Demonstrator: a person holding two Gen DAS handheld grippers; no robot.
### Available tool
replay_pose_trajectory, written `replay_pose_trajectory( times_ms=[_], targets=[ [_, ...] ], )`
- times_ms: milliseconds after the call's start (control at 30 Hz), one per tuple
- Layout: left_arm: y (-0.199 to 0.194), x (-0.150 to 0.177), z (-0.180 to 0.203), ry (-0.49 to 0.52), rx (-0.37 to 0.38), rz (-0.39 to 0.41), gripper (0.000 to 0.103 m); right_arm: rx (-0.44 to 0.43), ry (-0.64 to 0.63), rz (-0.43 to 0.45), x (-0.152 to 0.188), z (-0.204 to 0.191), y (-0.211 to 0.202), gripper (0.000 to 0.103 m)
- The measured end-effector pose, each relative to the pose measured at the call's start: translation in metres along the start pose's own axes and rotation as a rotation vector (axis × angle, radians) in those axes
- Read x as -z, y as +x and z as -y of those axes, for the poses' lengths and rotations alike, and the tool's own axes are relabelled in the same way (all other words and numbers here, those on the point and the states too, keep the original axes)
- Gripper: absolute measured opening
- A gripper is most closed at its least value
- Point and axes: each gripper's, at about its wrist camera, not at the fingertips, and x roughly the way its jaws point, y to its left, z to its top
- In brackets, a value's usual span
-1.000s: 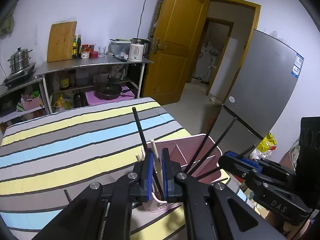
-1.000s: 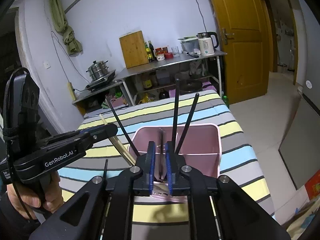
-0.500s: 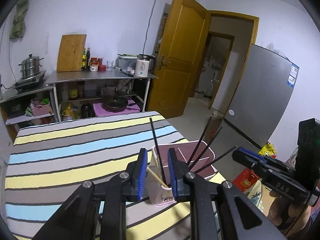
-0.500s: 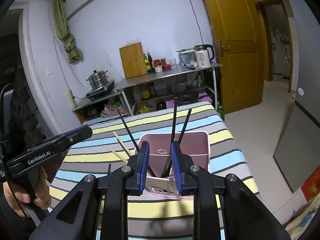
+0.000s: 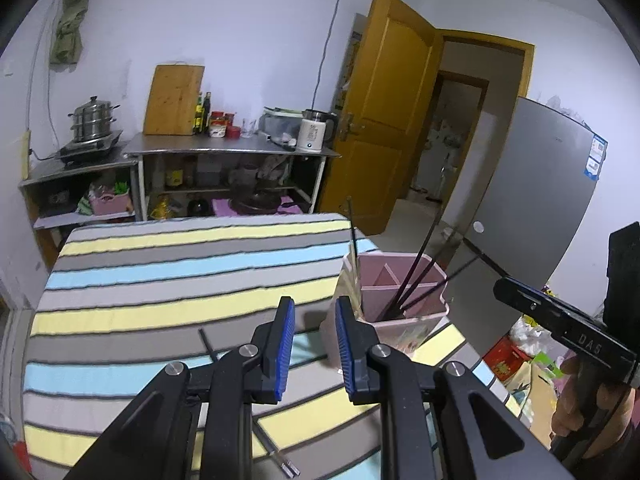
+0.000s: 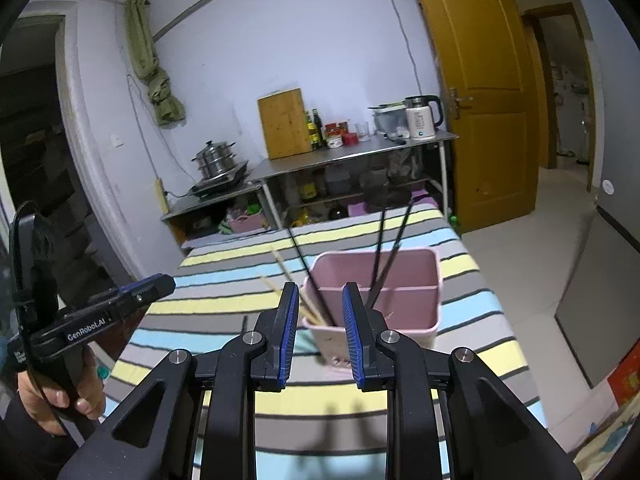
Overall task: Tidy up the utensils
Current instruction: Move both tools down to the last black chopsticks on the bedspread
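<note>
Both grippers are empty, jaws standing apart with nothing between the pads. The left gripper hangs over the striped table; the right gripper faces the pink holder head-on.

Holder: one, standing on the table near its right-hand edge, divided into compartments. From the left gripper it lies ahead and to the right, close by; from the right gripper, directly ahead just beyond the fingertips.

Contents, counted in the right wrist view: three black chopsticks standing tilted, two leaning together in the right part, one leaning left in the front-left compartment; two pale wooden chopsticks in that same compartment, leaning left. The left wrist view suggests a fourth black stick fanning right, but the count is uncertain.

Loose on the table: one black chopstick, lying flat just ahead and left of the left gripper, long axis running away from it with a slight leftward slant. Further stick ends show under the left gripper near the front edge; number cannot be told.

Judgement: the loose stick is nearer the left gripper, which is better placed to collect it.
</note>
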Motion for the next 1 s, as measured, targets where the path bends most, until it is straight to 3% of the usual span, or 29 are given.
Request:
replay_pose_trajectory(
  times_ms=[533, 1000],
  targets=[
    [-0.004, 0.047, -0.031, -0.051, -0.061, -0.067, 0.020, -0.079, -0.042, -0.089, 0.034, -0.028, 0.022, 0.023],
    [0.048, 0.085, -0.074, -0.147, -0.123, -0.184, 0.020, -0.110, -0.077, -0.197, 0.064, -0.045, 0.064, 0.023]
  ],
)
